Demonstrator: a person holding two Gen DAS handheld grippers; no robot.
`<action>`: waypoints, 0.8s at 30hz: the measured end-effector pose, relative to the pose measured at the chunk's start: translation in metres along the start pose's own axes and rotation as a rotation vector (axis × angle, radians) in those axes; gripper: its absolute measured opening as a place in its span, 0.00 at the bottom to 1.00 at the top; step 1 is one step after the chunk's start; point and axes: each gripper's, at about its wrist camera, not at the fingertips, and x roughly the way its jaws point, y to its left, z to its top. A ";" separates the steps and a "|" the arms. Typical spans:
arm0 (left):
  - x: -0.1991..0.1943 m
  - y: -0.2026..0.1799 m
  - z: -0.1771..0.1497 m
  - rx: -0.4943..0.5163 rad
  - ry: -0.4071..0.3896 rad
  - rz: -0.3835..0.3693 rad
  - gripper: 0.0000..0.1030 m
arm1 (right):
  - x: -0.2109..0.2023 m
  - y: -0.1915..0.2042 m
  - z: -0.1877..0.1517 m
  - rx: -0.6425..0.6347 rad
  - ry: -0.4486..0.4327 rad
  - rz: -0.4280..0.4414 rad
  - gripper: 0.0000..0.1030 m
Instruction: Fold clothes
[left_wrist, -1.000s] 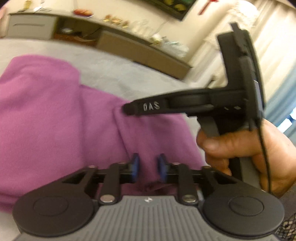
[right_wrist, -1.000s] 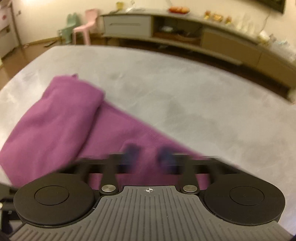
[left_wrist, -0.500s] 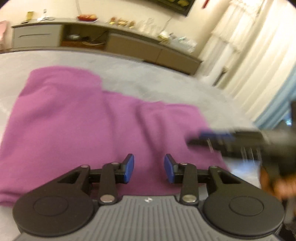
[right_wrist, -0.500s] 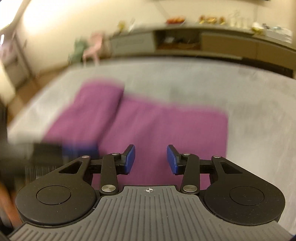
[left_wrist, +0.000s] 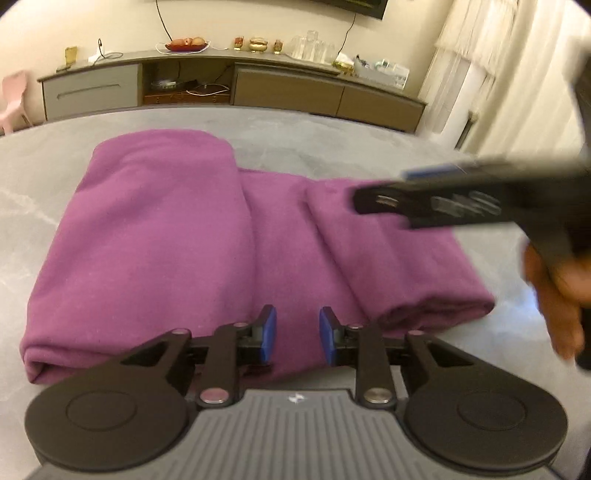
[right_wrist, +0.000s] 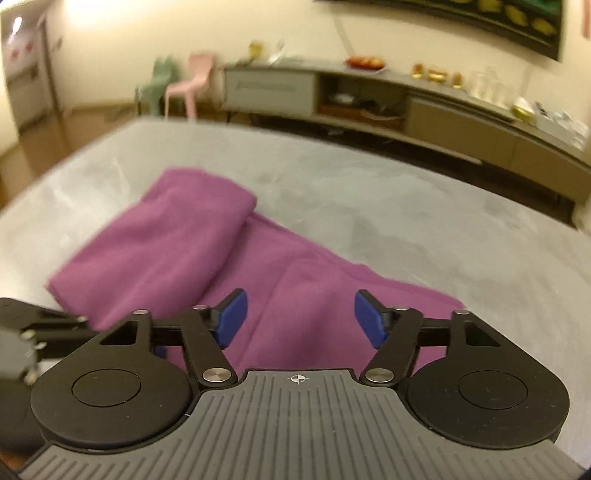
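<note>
A purple garment (left_wrist: 207, 240) lies folded on the grey table (left_wrist: 332, 147), its left and right sides turned in over the middle. My left gripper (left_wrist: 297, 334) is open and empty, held just above the garment's near edge. My right gripper (right_wrist: 300, 319) is open wide and empty, over the garment's (right_wrist: 177, 243) right part. In the left wrist view the right gripper (left_wrist: 380, 195) comes in from the right, blurred, above the right fold, with the hand holding it (left_wrist: 557, 288) behind. A part of the left gripper (right_wrist: 33, 332) shows at the left edge of the right wrist view.
A long low sideboard (left_wrist: 236, 88) with a fruit plate and glassware stands beyond the table's far edge. Curtains (left_wrist: 491, 74) hang at the right. A pink chair (right_wrist: 188, 85) and a green chair stand at the back left.
Both grippers have let go of the right fold and pulled back toward the near edge. Both jaws have opened, the right one widest. The right fold now lies flat on the garment.
</note>
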 end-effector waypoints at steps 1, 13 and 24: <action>-0.001 0.004 0.000 -0.006 -0.004 0.014 0.19 | 0.016 0.004 0.003 -0.028 0.040 0.000 0.53; -0.041 0.040 0.022 -0.253 -0.008 -0.182 0.27 | -0.016 -0.005 -0.005 0.255 -0.095 0.103 0.52; -0.024 0.101 0.036 -0.355 -0.044 -0.025 0.36 | 0.019 0.067 -0.035 0.212 -0.042 0.328 0.22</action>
